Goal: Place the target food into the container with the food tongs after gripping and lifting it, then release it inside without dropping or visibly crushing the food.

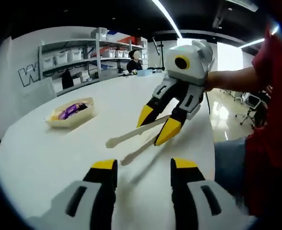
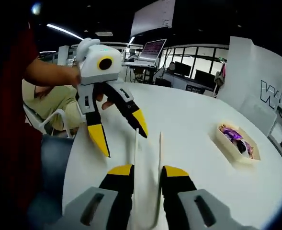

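Note:
Cream food tongs (image 1: 131,139) hang over the white table (image 1: 45,158), and my right gripper (image 1: 157,123) is shut on their handle end. In the right gripper view the tongs (image 2: 148,143) run forward between my right gripper's (image 2: 148,171) jaws, their two arms slightly apart. My left gripper (image 1: 144,164) is open with nothing in it; it also shows from the left as the left gripper (image 2: 119,130), raised above the table. A shallow beige container (image 1: 85,115) sits at far left with purple food (image 1: 70,111) in it, well away from the tongs. The same container (image 2: 248,155) and food (image 2: 234,135) appear at right.
Shelves with white boxes (image 1: 83,52) stand behind the table, and a person (image 1: 133,60) sits far back. Desks with monitors (image 2: 152,48) fill the room's other side. A white chair (image 2: 47,122) and the person's legs lie by the table's near edge.

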Tool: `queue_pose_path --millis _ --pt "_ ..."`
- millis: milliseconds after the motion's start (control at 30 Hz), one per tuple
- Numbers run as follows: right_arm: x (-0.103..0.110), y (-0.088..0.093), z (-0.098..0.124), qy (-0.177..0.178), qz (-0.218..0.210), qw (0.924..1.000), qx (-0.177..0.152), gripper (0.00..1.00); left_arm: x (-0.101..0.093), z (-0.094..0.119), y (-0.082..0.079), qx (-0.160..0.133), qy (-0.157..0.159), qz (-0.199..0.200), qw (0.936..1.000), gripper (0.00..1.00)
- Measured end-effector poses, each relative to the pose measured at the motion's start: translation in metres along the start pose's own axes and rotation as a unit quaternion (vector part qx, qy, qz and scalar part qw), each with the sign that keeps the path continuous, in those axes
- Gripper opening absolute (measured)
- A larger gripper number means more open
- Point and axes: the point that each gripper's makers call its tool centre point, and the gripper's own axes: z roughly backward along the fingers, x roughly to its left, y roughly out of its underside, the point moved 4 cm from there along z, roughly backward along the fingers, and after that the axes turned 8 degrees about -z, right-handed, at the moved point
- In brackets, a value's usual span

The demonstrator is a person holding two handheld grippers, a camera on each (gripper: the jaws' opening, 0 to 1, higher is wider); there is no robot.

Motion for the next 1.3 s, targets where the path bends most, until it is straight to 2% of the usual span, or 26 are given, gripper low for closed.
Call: queue_pose_path --millis 67,233,467,633,700,733,767,800,833,900,1067,1300 --pt "0.001 0.000 -0.002 -0.002 0.006 1.0000 0.004 0.17 0.001 -0.002 0.003 0.012 0.006 -0.018 0.9997 0.36" --pt "0.002 -0.002 -0.006 -0.006 0.039 0.9992 0.013 0.17 0.003 -0.003 0.005 0.019 0.010 -0.043 0.9988 0.29" --pt "0.007 -0.001 -0.011 -0.025 0.070 0.9968 0.031 0.17 0.005 -0.004 0.004 0.025 0.024 -0.087 0.9957 0.12" --pt "0.006 -0.002 -0.013 -0.027 0.069 0.9967 0.032 0.18 0.005 -0.006 0.003 0.031 0.030 -0.106 0.9935 0.10" --pt "0.005 -0.001 -0.013 -0.026 0.082 0.9957 0.035 0.18 0.003 -0.006 0.004 0.034 0.050 -0.140 0.9883 0.06" --pt "0.005 -0.001 -0.014 -0.025 0.095 0.9945 0.036 0.19 -0.001 -0.007 0.005 0.035 0.068 -0.164 0.9835 0.03" --pt "0.007 0.001 -0.016 -0.029 0.113 0.9924 0.040 0.20 -0.010 -0.006 0.010 0.048 0.106 -0.190 0.9749 0.02" --pt "0.007 0.004 -0.018 -0.030 0.105 0.9928 0.050 0.19 -0.006 -0.008 0.010 0.051 0.082 -0.194 0.9761 0.02" --pt "0.005 0.003 -0.018 -0.025 0.090 0.9946 0.046 0.20 -0.006 -0.007 0.009 0.046 0.081 -0.176 0.9800 0.02" --pt "0.003 0.003 -0.016 -0.029 0.061 0.9968 0.043 0.21 -0.005 -0.006 0.008 0.045 0.088 -0.160 0.9822 0.02" --pt "0.000 0.001 -0.013 -0.027 0.043 0.9982 0.031 0.22 -0.002 -0.005 0.008 0.041 0.087 -0.156 0.9832 0.02" --pt "-0.010 0.007 0.004 -0.017 0.009 0.9998 0.012 0.21 0.002 -0.004 0.005 0.034 0.083 -0.144 0.9855 0.02"
